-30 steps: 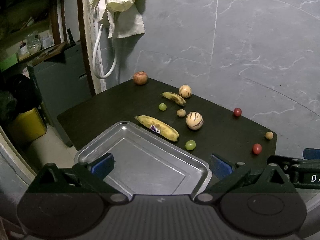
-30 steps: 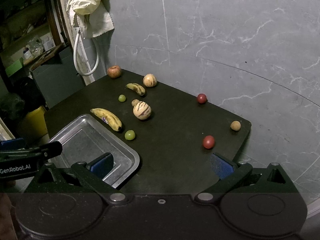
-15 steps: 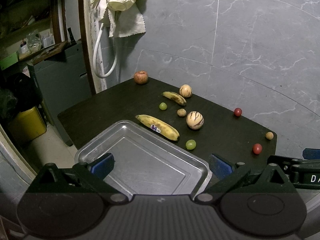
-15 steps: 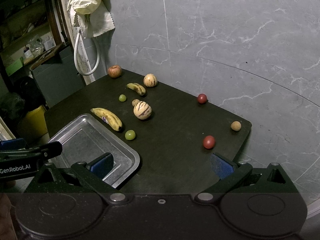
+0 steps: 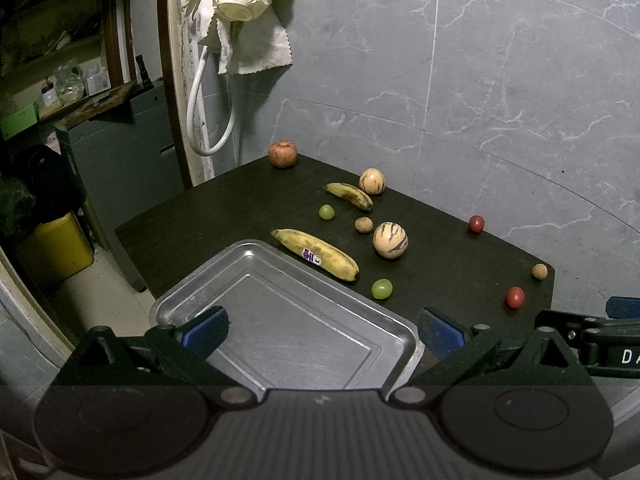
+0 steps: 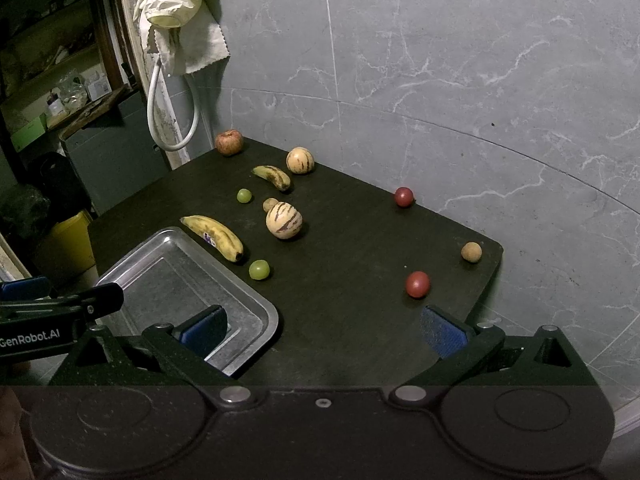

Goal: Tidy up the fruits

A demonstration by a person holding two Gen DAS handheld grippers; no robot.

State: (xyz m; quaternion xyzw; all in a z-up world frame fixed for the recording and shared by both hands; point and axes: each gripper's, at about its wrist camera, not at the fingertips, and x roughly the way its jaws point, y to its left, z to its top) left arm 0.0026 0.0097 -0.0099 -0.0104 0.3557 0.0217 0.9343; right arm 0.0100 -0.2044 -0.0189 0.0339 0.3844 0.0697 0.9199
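Observation:
A steel tray (image 5: 192, 300) (image 6: 264, 312) lies bare at the near left of the dark table (image 5: 440, 272) (image 6: 352, 264). Beyond its far rim lie a large banana (image 5: 316, 254) (image 6: 214, 237), a green grape (image 5: 381, 289) (image 6: 259, 270), a striped melon (image 5: 390, 239) (image 6: 283, 220), a small banana (image 5: 348, 195), a second melon (image 5: 372, 181), an apple (image 5: 282, 154) (image 6: 229, 142) and small red and brown fruits. My left gripper (image 5: 322, 332) hangs open over the tray. My right gripper (image 6: 322, 330) is open above the table's near edge, short of a red fruit (image 6: 417, 284).
A grey marble wall backs the table. Cloths and a white hose (image 5: 208, 120) hang at the back left. A grey cabinet (image 5: 120, 152) and a yellow bin (image 5: 56, 248) stand on the floor to the left. The table's right edge drops off near a brown fruit (image 6: 471, 251).
Both views have shifted only slightly; the fruits and tray lie where they were, and both grippers stay open.

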